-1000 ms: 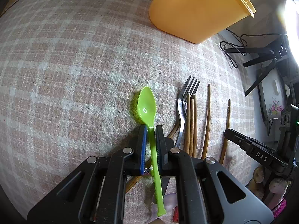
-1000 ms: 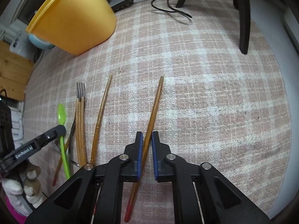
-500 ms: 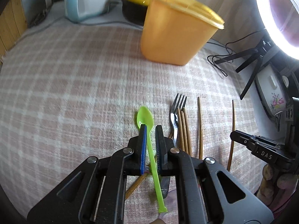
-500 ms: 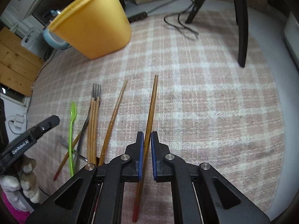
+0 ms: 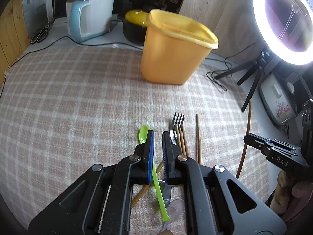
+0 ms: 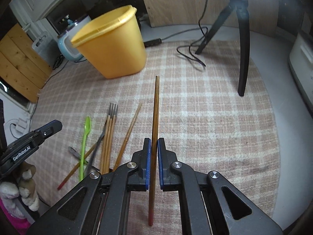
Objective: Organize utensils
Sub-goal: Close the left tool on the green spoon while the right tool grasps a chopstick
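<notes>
Two grippers are at work over a checked cloth (image 6: 215,117). The right gripper (image 6: 154,146) pinches a chopstick (image 6: 155,117) between its blue pads; the stick runs forward along the fingers, its red end near the camera and its far end pointing toward the yellow tub (image 6: 111,43), which stands upright on the cloth.

The left gripper (image 5: 158,137) has its fingers slightly parted around the handle of a green spoon (image 5: 158,188). In the right wrist view the spoon looks to lie on the cloth, so whether the pads grip it cannot be told. Its bowl shows past the left pad.

Beside the spoon lie a fork (image 5: 177,121), a bundle of chopsticks (image 6: 107,143) against the fork, and one separate stick (image 5: 198,137) just to their right. A tripod (image 6: 242,39) stands at the cloth's far edge.
</notes>
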